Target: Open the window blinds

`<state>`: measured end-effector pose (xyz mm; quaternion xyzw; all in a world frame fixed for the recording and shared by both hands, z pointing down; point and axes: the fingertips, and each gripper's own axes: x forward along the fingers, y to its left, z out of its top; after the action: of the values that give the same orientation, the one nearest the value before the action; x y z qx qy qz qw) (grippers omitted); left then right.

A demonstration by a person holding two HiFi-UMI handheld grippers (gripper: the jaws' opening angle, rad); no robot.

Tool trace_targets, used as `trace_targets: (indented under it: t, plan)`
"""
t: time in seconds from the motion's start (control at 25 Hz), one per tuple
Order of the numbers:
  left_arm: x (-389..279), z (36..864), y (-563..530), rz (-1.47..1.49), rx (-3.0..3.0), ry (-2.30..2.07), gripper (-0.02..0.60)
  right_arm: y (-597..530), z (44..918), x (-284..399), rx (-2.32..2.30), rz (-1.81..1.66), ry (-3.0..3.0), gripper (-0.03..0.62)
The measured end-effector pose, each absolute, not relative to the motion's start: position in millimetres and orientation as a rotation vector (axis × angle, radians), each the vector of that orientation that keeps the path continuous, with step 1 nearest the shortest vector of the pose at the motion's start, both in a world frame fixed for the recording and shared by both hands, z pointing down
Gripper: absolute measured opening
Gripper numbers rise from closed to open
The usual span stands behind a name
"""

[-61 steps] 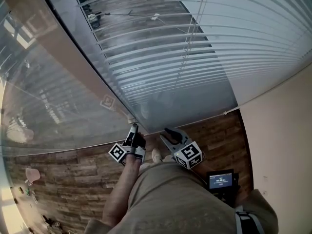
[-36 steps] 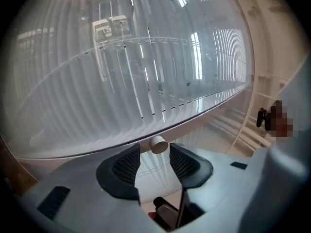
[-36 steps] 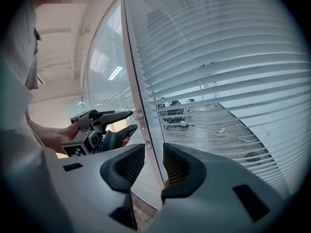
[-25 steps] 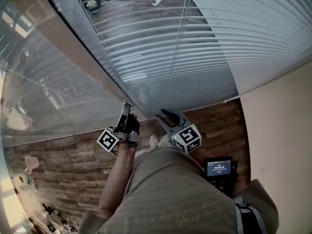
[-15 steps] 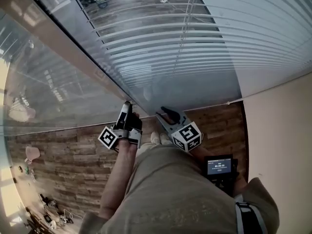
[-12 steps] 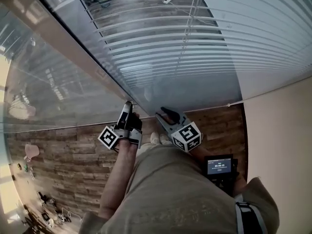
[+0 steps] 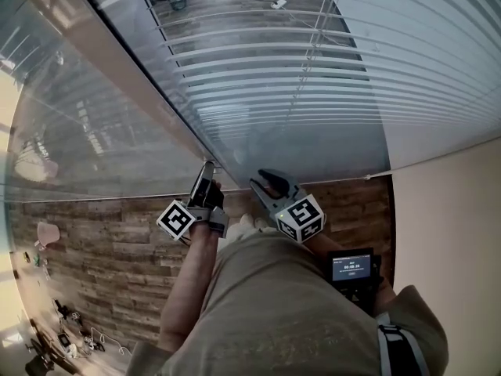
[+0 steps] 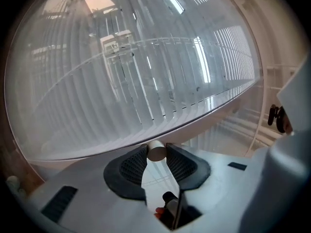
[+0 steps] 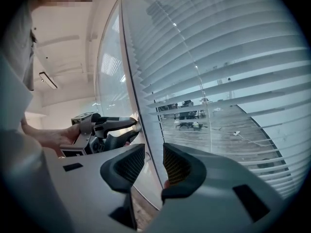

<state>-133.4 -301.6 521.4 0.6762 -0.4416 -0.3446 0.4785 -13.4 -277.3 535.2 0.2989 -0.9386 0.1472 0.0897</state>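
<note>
Grey slatted window blinds (image 7: 329,77) hang over the glass in front of me, their slats partly tilted so the room's reflection shows between them. My left gripper (image 7: 207,171) points level at the blinds' edge. Its jaws have just been closing and now press on the white round end of the blinds' wand (image 8: 157,151), held between the black pads (image 8: 133,166). My right gripper (image 7: 266,185) hangs just to the right, close to the blinds (image 9: 218,67), open with nothing between its pads (image 9: 177,166). The left gripper (image 9: 129,126) also shows in the right gripper view.
A pale window frame bar (image 7: 133,77) runs diagonally between two panes. The floor below is wood plank (image 7: 94,241), and a beige wall (image 7: 458,233) stands at the right. A small black device with a lit screen (image 7: 352,267) sits by my right hip.
The left gripper has lifted a little toward the frame edge and rolled slightly. The right gripper has hardly moved. The head view has drifted.
</note>
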Motion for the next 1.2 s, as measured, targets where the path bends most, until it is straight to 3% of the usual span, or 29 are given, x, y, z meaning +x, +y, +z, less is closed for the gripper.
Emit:
trace_targets:
  t: [0.68, 1.2]
  plan:
    - [-135.0, 513.6, -299.7, -0.536, 1.873, -1.445, 0.138, -260.1, 539.6, -6.7, 0.798, 0.458, -2.805, 0.126]
    - [-129.5, 509.4, -295.6, -0.045, 2.071, -1.72, 0.138, -263.4, 535.6, -24.8, 0.822, 0.484, -2.813, 0.126]
